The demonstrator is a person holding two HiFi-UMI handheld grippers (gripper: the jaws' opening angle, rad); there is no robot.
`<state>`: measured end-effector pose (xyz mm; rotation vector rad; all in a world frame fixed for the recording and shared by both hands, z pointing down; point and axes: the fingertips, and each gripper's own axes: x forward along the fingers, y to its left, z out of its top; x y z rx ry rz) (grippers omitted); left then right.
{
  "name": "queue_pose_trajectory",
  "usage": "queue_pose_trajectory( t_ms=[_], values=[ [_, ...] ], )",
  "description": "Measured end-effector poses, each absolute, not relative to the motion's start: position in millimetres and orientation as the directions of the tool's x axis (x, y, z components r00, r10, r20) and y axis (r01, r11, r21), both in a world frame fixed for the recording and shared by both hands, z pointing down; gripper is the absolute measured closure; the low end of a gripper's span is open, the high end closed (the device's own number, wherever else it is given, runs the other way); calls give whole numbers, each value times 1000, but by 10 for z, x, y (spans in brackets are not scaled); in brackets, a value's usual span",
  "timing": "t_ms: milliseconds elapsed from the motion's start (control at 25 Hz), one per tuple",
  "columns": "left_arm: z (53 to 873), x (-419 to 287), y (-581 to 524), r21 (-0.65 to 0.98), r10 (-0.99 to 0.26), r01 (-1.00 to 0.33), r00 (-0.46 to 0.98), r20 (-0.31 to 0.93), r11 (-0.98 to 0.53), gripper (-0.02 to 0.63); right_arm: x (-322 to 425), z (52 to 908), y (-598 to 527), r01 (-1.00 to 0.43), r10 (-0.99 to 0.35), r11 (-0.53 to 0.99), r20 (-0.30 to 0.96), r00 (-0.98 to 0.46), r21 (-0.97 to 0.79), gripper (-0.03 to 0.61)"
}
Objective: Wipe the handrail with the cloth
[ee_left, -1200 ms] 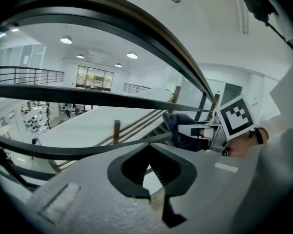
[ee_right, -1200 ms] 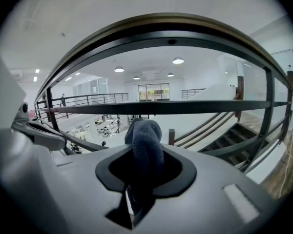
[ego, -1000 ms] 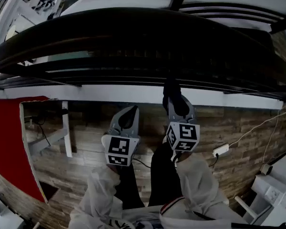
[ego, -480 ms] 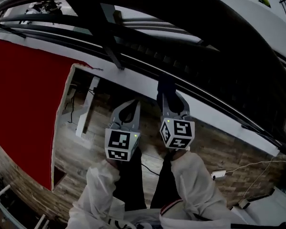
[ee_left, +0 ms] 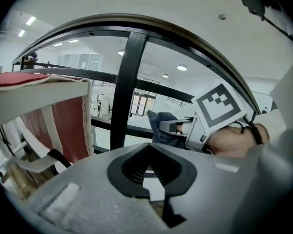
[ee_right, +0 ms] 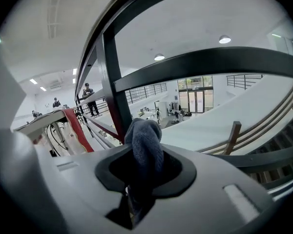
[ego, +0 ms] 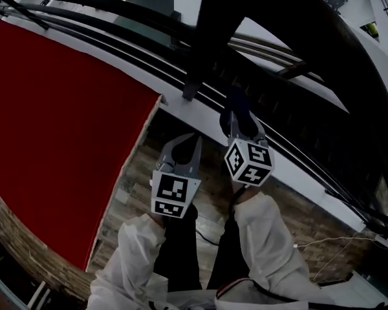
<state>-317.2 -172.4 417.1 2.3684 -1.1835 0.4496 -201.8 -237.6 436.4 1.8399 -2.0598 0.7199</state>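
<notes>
- The right claw (ee_right: 144, 165) is clamped on a dark blue-grey cloth (ee_right: 144, 135). The cloth bunches up out of the jaws at the centre of the right gripper view.
- In the head view the cloth (ego: 237, 106) sticks out past the tip of that claw (ego: 240, 125), just right of centre. It lies over the dark bars below the handrail (ego: 297, 37); whether it touches them cannot be told.
- The left claw (ee_left: 147, 152) has its jaws together with nothing between them. In the head view it (ego: 181, 148) sits left of the right one and lower in the frame.
- A black post (ee_left: 124, 87) rises to the curved handrail (ee_left: 185, 33). The cloth (ee_left: 161, 126) shows just right of the post.
- A red covering (ego: 52, 121) fills the left of the head view, above a wooden floor (ego: 142, 192).
</notes>
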Motion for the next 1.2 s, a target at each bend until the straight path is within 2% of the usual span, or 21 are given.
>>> queue_pose_trajectory(
  t_ms=[440,1200],
  values=[
    [4186,-3277,-1936,287,-649,-784,617,444,-550,612,-2546,4637,-3207,-979,-805,140,560,-198,-146,489],
    [4216,-3163,-1866,294,-638,-784,618,460,-548,612,-2392,4706,-3175,-986,-795,129,583,-166,-104,489]
  ],
)
